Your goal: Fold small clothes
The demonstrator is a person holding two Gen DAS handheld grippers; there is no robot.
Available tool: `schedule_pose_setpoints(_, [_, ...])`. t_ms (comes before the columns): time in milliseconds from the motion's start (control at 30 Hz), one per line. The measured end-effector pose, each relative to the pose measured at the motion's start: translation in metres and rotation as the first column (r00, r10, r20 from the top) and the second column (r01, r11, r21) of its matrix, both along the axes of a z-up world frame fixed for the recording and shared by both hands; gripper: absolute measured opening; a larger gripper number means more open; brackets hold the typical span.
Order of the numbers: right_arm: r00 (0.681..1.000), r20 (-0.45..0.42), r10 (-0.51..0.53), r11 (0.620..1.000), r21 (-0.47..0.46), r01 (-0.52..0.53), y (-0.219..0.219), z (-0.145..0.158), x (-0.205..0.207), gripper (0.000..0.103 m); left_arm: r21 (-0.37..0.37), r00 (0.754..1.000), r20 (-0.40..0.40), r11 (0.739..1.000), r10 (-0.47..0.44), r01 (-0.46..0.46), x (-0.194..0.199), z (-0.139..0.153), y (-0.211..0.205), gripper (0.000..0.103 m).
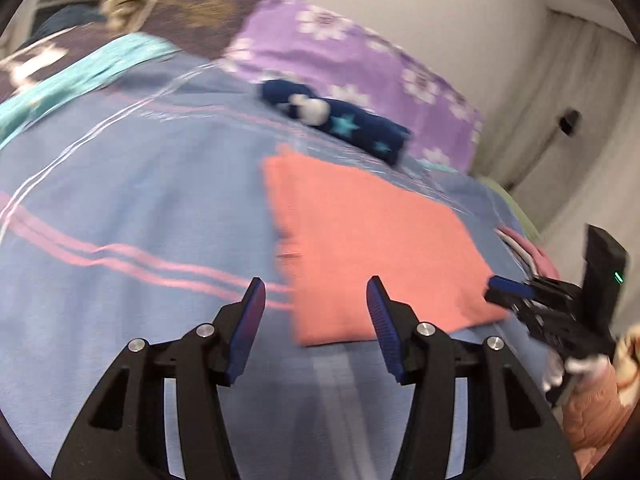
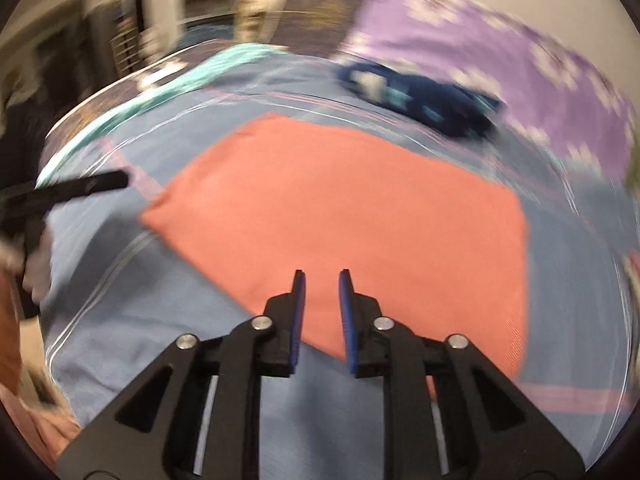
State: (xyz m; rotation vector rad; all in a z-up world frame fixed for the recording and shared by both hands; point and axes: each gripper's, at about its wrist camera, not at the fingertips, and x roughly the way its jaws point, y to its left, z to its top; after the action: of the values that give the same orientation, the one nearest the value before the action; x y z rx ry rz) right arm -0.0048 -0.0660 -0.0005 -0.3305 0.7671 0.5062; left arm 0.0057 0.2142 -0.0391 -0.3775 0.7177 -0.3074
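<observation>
The flat, folded salmon-pink cloth (image 2: 340,216) lies on the bed just ahead of the right gripper (image 2: 322,276), whose fingers are narrow and empty; the left gripper (image 1: 316,284), wide and empty, sits beside its left edge.

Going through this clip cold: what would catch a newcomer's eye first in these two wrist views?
The salmon-pink folded cloth lies flat in the middle of the blue striped bedspread, just ahead of both hand-held grippers. Behind it sits a rolled navy garment with turquoise stars, against the purple flowered pillow. The left hand-held gripper and the right hand-held gripper both stand open, holding nothing.
</observation>
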Motion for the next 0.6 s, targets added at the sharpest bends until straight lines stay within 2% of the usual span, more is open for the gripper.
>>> schedule_pose_setpoints(100, [0.992,0.008,0.126,0.991,-0.043,-0.125,0.044,-0.006,-0.006,0.026,-0.004,0.999,-0.032,0.999,0.032,-0.032,0.001,-0.012,0.016,0.054])
schedule_pose_setpoints(200, [0.984,-0.019,0.177,0.982,-0.06,-0.178,0.071,-0.008,0.004,0.027,-0.008,0.999,-0.043,1.0,0.013,-0.014,0.009,-0.016,0.02,0.054])
schedule_pose_setpoints(267, [0.985,-0.041,0.171,0.984,-0.049,-0.172,0.078,-0.002,0.025,0.027,-0.013,0.999,-0.037,1.0,-0.029,0.029,0.019,-0.016,0.02,0.049])
schedule_pose_setpoints(333, [0.987,-0.067,0.143,0.989,-0.018,-0.145,0.082,0.005,0.048,0.027,-0.002,0.997,-0.042,0.997,-0.072,0.072,0.033,-0.017,0.019,0.028])
schedule_pose_setpoints(400, [0.988,-0.116,0.099,0.995,0.027,-0.096,0.085,0.015,0.084,0.027,0.035,0.993,-0.062,0.994,-0.102,0.105,0.053,-0.019,0.016,0.015])
schedule_pose_setpoints(467, [0.988,-0.137,0.07,0.997,0.039,-0.066,0.091,0.021,0.108,0.027,0.053,0.989,-0.074,0.99,-0.125,0.129,0.065,-0.02,0.013,0.014])
schedule_pose_setpoints(600, [0.985,-0.154,0.074,0.997,0.005,-0.074,0.119,0.022,0.147,0.027,0.032,0.977,-0.072,0.979,-0.201,0.203,0.08,-0.022,0.002,0.016])
